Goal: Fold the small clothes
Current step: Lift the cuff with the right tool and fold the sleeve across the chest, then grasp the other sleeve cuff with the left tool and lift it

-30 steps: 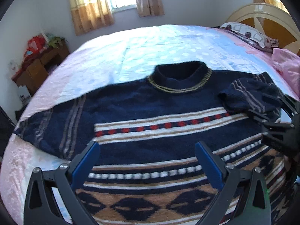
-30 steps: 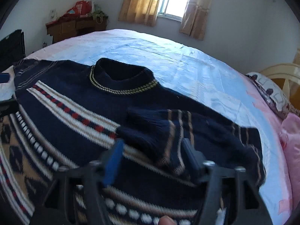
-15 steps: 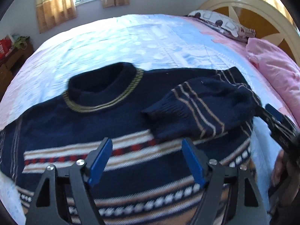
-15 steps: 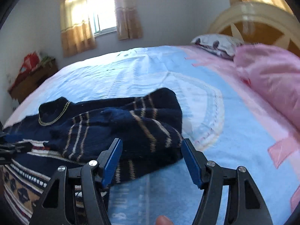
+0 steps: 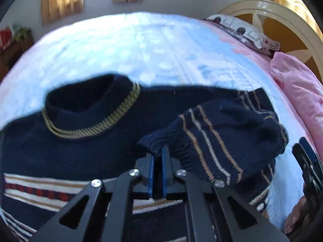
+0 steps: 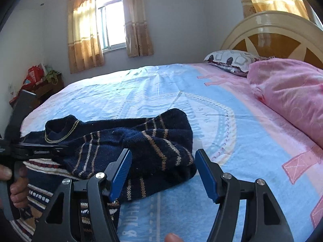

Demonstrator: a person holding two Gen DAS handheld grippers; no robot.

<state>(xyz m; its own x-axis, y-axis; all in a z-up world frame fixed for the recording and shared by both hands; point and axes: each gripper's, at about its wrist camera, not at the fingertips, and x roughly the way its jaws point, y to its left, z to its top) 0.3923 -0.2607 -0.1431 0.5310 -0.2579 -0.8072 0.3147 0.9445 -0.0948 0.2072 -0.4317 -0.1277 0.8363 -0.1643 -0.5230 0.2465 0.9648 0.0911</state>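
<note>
the left tool (image 5: 158, 154) sits nearest in its own view, its blue pads having just closed down to a narrow slit, pinching the ribbed cuff (image 5: 153, 143) of the folded-over sleeve (image 5: 220, 139). that sleeve lies doubled across the chest of the navy sweater (image 5: 84, 151), which is spread flat on the bed (image 5: 141, 46) with its collar (image 5: 88, 109) pointing away. in the right wrist view the right tool (image 6: 162, 170) holds its pads apart at a middling width with nothing between them, hovering just beside the sweater's folded shoulder edge over the blue bedsheet. a hand (image 6: 17, 187) grips the left tool's handle at the left edge. farther off lie a pink quilt (image 6: 290, 92), a patterned pillow (image 6: 230, 60), the headboard (image 6: 270, 32) and a curtained window (image 6: 111, 26).
</note>
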